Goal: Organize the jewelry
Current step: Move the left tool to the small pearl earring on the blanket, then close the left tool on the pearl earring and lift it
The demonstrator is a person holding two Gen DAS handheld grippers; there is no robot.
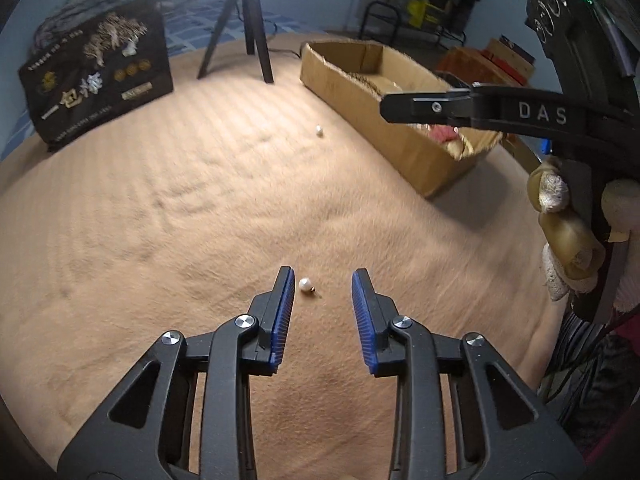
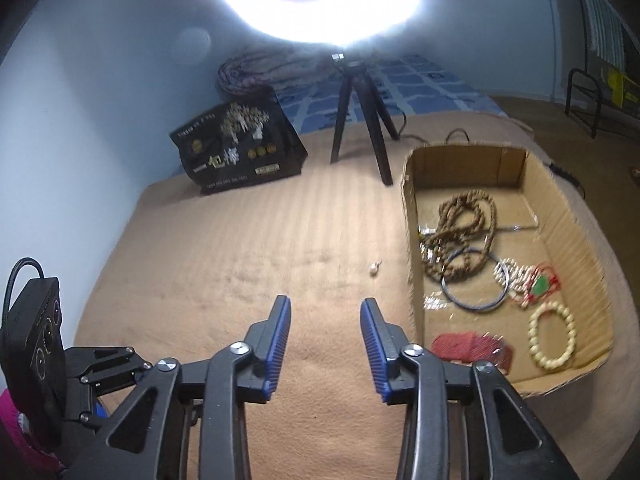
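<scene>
Pearl earring [image 1: 305, 285] lies on the tan blanket [image 1: 160, 220], just ahead of the left gripper [image 1: 322, 286] and between its two blue-padded fingertips, nearer the left-hand pad [image 1: 285, 304]; neither pad touches it, so the left gripper is unclenched and grasps nothing. A second pearl piece [image 1: 319, 131] sits farther out on the blanket, just beside the long wall of the cardboard box [image 1: 360, 92]; same piece in the right wrist view [image 2: 374, 268], apart from the box wall [image 2: 409, 240]. Right gripper [image 2: 325, 316] hangs over bare blanket left of the box, jaws parted, nothing between the pads [image 2: 280, 336]. Box contents, right wrist view: brown bead strand [image 2: 460, 224], dark blue ring [image 2: 474, 280], cream bead bracelet [image 2: 554, 338], red beaded item [image 2: 472, 346], red cord with a green stone [image 2: 540, 284]; finer pieces blurred. Gloved hand [image 1: 568, 232] holds the right gripper's handle. Beyond: black tripod [image 2: 364, 120] under a ring light [image 2: 320, 0], black printed bag [image 2: 240, 152] against the wall.
</scene>
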